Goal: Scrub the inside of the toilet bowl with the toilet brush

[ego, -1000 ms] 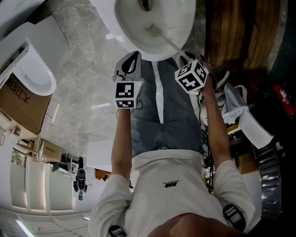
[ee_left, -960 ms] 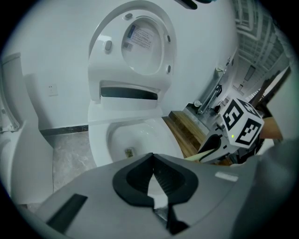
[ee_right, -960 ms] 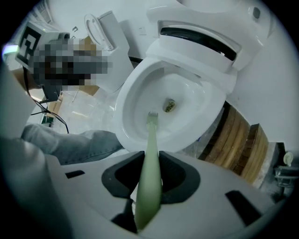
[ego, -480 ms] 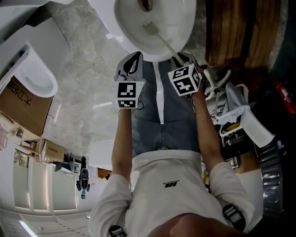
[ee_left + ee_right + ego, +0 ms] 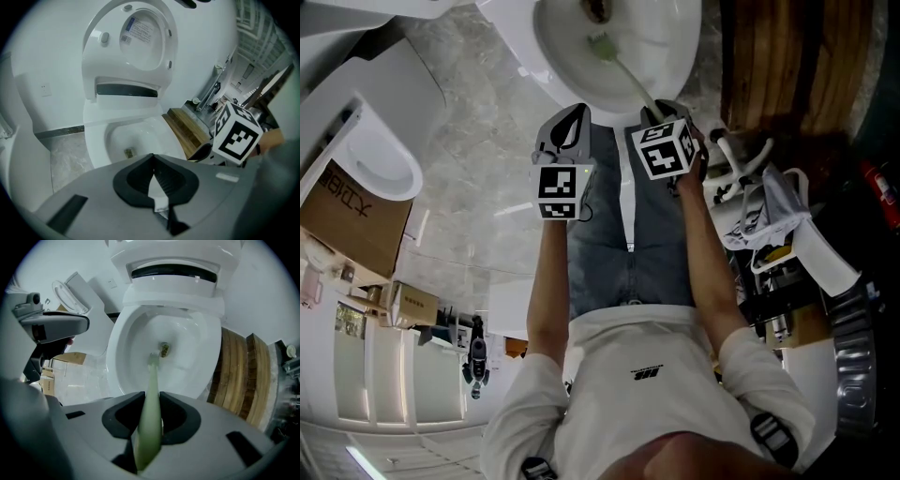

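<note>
While the right tool clamps the brush by its pale green handle, the bristle end sits down inside the bowl, just short of the drain. Can't tell whether the bristles touch the porcelain. The handle runs straight out from between the jaws, over the bowl's near rim, toward the drain. The tool itself is outside the bowl, just at that near rim, per the head view.

Left tool: jaws closed tip to tip, nothing between them. It hangs outside the bowl as well, at the front rim, to the left of the right tool, close beside it but apart. It points at the bowl and touches neither bowl nor brush.

Lid stands up behind the bowl. Wood slats lie on the bowl's right side. Marble floor is on the bowl's left, with a second white fixture and a cardboard box further left of the bowl.
</note>
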`<state>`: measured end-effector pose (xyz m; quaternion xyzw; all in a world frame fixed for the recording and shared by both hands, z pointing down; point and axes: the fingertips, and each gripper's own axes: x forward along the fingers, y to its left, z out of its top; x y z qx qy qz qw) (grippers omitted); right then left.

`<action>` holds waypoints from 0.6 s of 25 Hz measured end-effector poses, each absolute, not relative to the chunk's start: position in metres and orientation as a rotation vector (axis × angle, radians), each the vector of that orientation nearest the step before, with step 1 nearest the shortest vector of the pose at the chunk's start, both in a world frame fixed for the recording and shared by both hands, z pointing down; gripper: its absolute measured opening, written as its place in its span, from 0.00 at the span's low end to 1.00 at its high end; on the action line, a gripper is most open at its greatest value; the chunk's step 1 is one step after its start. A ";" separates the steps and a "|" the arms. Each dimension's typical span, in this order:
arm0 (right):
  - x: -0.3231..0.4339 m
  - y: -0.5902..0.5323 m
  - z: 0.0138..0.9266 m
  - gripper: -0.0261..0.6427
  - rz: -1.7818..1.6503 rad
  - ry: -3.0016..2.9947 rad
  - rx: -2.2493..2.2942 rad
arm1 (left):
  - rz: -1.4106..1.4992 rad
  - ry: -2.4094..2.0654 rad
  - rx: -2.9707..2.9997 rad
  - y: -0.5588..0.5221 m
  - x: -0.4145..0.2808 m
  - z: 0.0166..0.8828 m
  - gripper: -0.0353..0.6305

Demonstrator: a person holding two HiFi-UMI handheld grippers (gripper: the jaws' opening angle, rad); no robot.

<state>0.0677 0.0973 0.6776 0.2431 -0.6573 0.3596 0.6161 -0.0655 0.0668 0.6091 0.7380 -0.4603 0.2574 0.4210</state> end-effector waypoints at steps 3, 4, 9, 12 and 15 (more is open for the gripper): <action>0.065 0.091 0.688 0.17 0.844 -1.496 0.580 | 0.650 -1.145 1.850 0.064 -0.067 0.611 0.07; 0.065 0.089 0.691 0.17 0.846 -1.490 0.586 | 0.651 -1.145 1.850 0.063 -0.068 0.612 0.07; 0.065 0.076 0.712 0.17 0.836 -1.465 0.611 | 0.658 -1.144 1.851 0.059 -0.071 0.615 0.07; 0.063 0.068 0.724 0.17 0.839 -1.450 0.624 | 0.664 -1.139 1.853 0.059 -0.072 0.617 0.07; 0.061 0.059 0.734 0.17 0.838 -1.442 0.631 | 0.671 -1.138 1.854 0.058 -0.073 0.618 0.07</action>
